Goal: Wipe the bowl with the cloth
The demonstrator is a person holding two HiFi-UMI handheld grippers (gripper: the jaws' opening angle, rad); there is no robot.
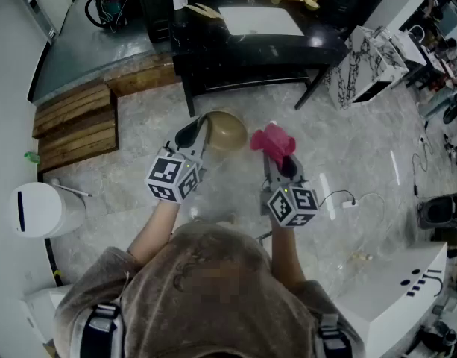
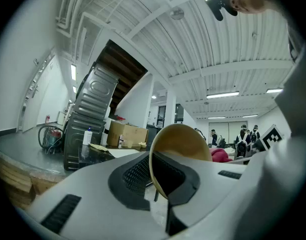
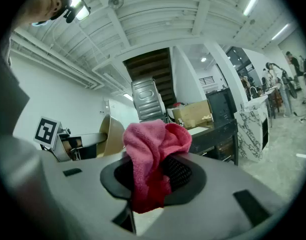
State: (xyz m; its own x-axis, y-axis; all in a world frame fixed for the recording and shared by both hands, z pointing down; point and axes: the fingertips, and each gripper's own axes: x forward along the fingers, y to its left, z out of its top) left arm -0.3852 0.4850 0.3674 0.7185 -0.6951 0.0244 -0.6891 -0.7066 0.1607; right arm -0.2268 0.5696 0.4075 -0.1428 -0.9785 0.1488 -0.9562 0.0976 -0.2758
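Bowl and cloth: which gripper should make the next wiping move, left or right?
Right, probably: the right gripper holds the pink cloth beside the bowl, while the left gripper clamps the bowl's rim and can steady it.

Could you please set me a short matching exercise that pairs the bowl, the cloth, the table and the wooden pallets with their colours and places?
Things:
1. bowl
2. cloth
3. table
4. wooden pallets

Descriptions:
A. black, beyond both grippers
B. pink, clamped in the right gripper
C. tan, gripped at its rim by the left gripper
D. brown, off to the person's left

Pairs: 1-C, 2-B, 3-A, 4-D
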